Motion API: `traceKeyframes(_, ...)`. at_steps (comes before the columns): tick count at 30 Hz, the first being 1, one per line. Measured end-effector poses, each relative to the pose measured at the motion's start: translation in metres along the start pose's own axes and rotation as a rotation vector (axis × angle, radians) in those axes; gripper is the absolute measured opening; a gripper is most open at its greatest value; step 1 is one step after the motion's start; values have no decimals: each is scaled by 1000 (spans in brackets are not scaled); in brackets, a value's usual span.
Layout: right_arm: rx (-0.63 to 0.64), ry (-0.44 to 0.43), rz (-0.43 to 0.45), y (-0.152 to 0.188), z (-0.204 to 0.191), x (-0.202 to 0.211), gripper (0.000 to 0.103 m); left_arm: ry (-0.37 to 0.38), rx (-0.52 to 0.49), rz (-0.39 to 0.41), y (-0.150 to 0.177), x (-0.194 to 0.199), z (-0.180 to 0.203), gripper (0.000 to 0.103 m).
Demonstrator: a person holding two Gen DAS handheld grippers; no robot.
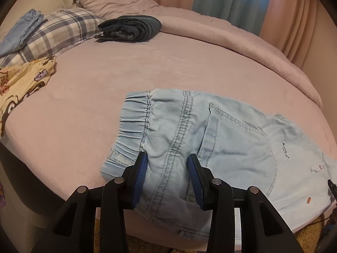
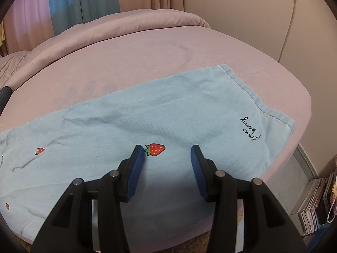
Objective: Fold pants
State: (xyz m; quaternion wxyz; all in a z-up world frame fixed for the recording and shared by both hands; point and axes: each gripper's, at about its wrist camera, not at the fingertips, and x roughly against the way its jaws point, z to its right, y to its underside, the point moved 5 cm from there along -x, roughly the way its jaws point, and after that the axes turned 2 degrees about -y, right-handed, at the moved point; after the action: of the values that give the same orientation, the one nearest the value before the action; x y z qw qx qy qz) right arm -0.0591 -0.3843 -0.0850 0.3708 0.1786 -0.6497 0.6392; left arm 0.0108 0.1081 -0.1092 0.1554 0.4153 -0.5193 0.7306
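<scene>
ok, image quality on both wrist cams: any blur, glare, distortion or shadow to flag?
Left wrist: sharp, strong fisheye bowing the bed edge, black vignette corners, left claw shading the light blue jeans. Right wrist: same bowing and vignette, right claw casting a soft shadow by the strawberry print; no glare, dim warm light.

The light blue pants are showing dark cursive lettering reading "straw berry", upside down near the hem, beyond and right of the right gripper.
</scene>
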Motion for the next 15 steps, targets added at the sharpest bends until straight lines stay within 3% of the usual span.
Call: traceKeyframes(15, -1, 5, -3, 0, -2, 0, 46, 6, 6, 5, 1, 0, 1, 42)
